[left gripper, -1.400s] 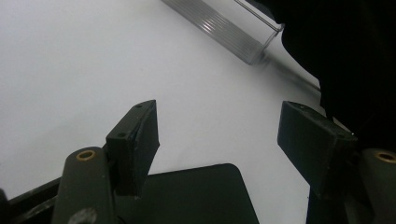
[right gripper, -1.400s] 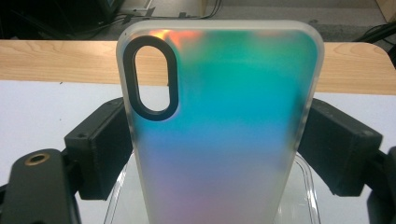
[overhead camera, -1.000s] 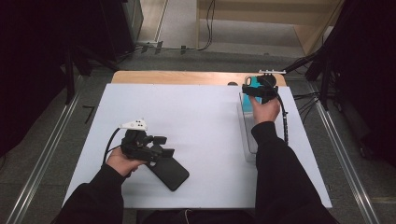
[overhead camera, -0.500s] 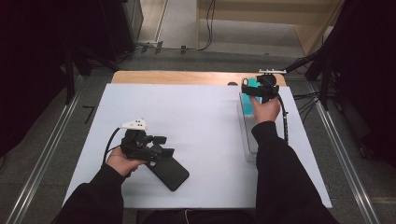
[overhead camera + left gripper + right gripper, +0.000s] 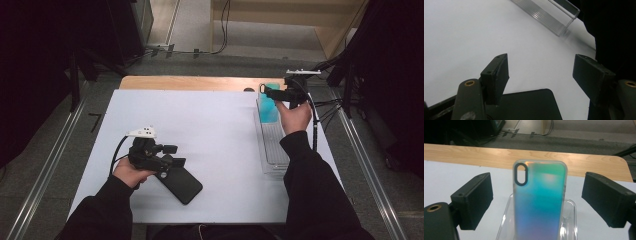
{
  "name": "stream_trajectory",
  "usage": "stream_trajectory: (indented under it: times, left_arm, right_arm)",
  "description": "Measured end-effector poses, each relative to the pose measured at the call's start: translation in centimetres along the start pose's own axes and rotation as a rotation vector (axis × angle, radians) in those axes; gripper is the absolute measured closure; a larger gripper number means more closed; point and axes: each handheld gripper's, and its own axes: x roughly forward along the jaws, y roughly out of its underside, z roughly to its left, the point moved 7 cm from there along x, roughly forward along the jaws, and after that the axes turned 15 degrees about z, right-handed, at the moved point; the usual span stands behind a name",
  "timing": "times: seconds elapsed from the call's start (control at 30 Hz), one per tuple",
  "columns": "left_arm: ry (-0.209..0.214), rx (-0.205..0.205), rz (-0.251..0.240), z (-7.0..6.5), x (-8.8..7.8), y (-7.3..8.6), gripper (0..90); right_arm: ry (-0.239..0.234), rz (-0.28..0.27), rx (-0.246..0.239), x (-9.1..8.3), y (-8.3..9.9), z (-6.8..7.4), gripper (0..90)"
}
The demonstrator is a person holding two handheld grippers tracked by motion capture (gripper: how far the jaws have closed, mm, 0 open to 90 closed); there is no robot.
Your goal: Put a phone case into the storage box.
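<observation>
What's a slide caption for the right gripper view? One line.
Open right gripper faces an iridescent phone case standing upright in a clear tray.

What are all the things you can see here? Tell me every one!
phone: 1, black, lying flat on the near left of the white top, under the left gripper's jaws
phone case: 1, blue-green and shiny, standing upright in the tray's far end
tray: 1, clear plastic, long, on the table's right side
table: 1, white top with a wooden far edge
left gripper: 1, black, jaws open, over the phone's end
right gripper: 1, black, jaws open either side of the phone case, not touching it
sleeves: 2, black, coming in from the bottom
</observation>
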Motion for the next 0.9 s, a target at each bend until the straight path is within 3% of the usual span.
stream_trajectory:
  times: [0.43,0.9]
  left_arm:
    - [-0.008,-0.024,-0.012,0.6,-0.7,0.0,28.5]
    - [0.003,-0.027,-0.009,0.9,-0.9,0.2,19.5]
  right_arm:
    - [-0.152,-0.006,-0.095,-4.0,2.1,2.4,8.5]
    - [-0.276,0.004,-0.154,-6.1,5.7,4.4,8.5]
